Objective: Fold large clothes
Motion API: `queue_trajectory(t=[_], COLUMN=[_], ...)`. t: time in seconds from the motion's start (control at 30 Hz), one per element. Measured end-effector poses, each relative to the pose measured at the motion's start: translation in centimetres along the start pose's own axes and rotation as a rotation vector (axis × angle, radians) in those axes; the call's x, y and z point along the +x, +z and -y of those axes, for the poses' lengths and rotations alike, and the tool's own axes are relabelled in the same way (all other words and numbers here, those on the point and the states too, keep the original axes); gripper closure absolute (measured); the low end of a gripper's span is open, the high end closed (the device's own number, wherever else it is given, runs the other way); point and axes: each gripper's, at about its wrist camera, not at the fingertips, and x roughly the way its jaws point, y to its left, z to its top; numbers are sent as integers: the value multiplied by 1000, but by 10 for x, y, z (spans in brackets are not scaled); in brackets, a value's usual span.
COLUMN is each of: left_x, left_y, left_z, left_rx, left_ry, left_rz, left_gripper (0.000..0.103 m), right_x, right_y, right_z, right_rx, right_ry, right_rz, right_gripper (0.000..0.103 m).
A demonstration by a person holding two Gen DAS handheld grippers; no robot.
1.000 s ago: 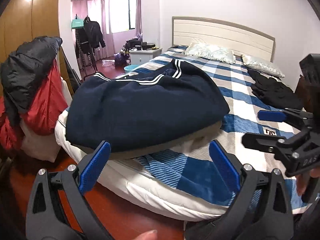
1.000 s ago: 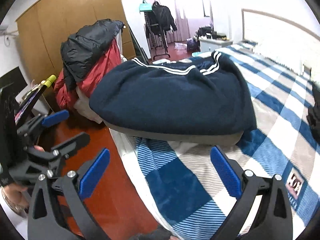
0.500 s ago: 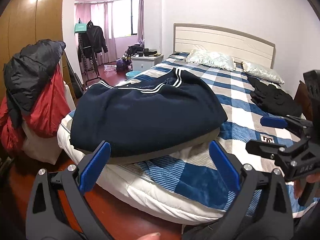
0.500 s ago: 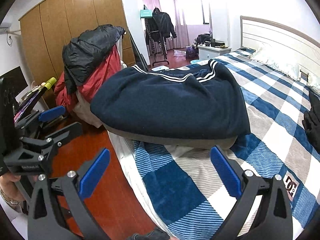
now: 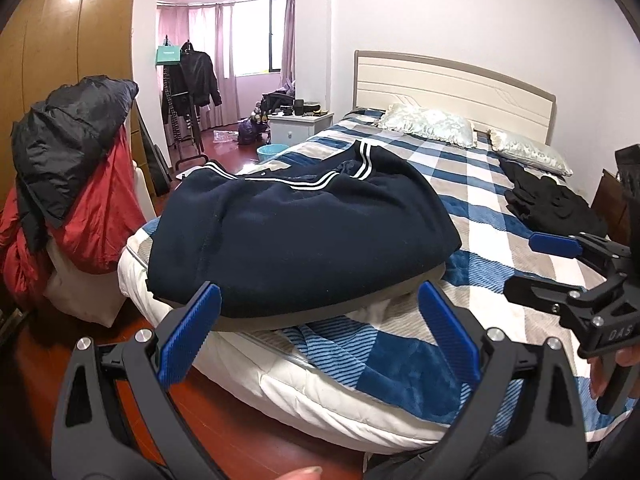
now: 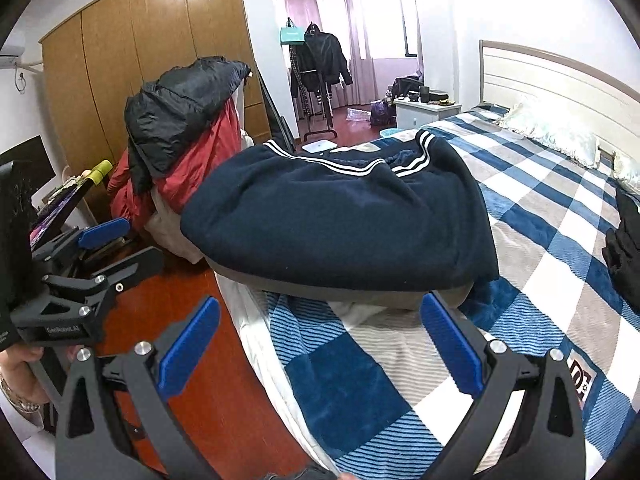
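Observation:
A large navy garment [image 5: 304, 236] with white stripes and a grey lining lies bunched on the near corner of the bed; it also shows in the right wrist view [image 6: 340, 220]. My left gripper [image 5: 320, 336] is open and empty, held back from the bed's foot, below the garment's near edge. My right gripper [image 6: 320, 344] is open and empty, over the blue checked blanket [image 6: 540, 240] just short of the garment. Each gripper shows in the other's view, the right one [image 5: 536, 268] at the right edge, the left one [image 6: 116, 244] at the left.
A pile of black and red jackets [image 5: 68, 168] stands left of the bed. Black clothes [image 5: 552, 204] lie on the bed's right side near two pillows [image 5: 428, 124]. A wardrobe [image 6: 152, 52], a clothes rack [image 5: 192, 92] and a nightstand [image 5: 300, 128] stand beyond. The floor is red wood [image 5: 52, 356].
Both grippers have drawn back and risen a little from the bed, so the garment sits farther away in both views. Both stay open and empty.

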Motion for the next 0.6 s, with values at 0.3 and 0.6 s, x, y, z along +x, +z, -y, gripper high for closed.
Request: queue_trajectory(t=[0.3,0.6], left_x=[-1,-10], left_y=[1,-5], left_z=[-1,3], left_rx=[-2,1], left_ry=[8,26], left_rz=[-2,-2], left_gripper=[6,6], right_x=[3,6], right_y=[-1,-1], right_z=[0,-1], right_rx=[13,30], right_ry=[5,18], right_rz=[3,17], right_gripper=[5,5])
